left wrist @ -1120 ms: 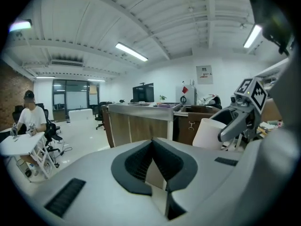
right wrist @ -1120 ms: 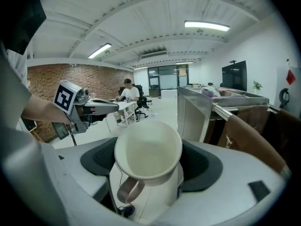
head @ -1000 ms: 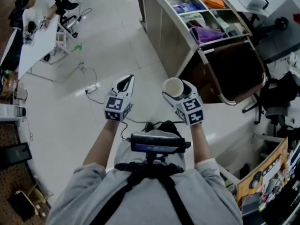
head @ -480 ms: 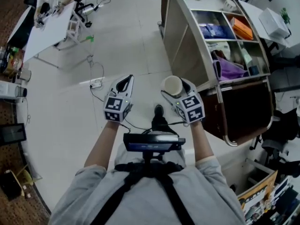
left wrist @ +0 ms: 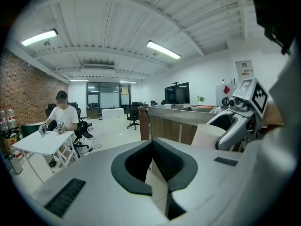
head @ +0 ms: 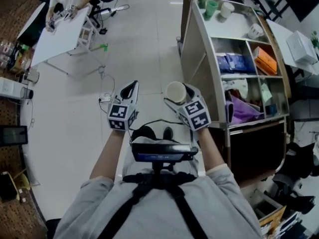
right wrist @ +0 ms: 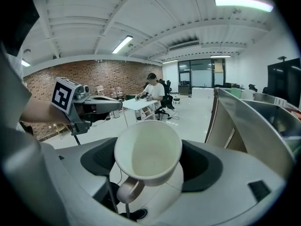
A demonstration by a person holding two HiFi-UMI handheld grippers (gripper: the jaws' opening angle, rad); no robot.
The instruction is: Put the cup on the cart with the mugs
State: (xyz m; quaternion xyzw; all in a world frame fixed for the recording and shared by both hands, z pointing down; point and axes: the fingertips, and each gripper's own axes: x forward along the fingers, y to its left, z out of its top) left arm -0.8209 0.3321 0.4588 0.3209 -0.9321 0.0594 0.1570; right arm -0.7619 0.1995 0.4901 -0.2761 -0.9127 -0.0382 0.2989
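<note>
Right gripper (head: pixel 180 96): jaws set wide, pinching the white cup (head: pixel 175 90) by its sides, in the air above the floor.
Right gripper view only: the cup (right wrist: pixel 148 153) tips its mouth toward the camera and is empty, its handle (right wrist: pixel 128 191) hanging below.
Left gripper (head: pixel 131 85): jaws pressed together at the tips, nothing between them.
Left gripper view only: the cup's outer wall (left wrist: pixel 206 135), seen from the side.
Cart (head: pixel 195 59): just right of the cup, apart from it.
Head view only: green mug (head: pixel 211 7) and white mugs (head: pixel 227 9) on the cart's top level.
Background: a seated person (right wrist: pixel 153 89) at a white worktop (head: pixel 57 34).
</note>
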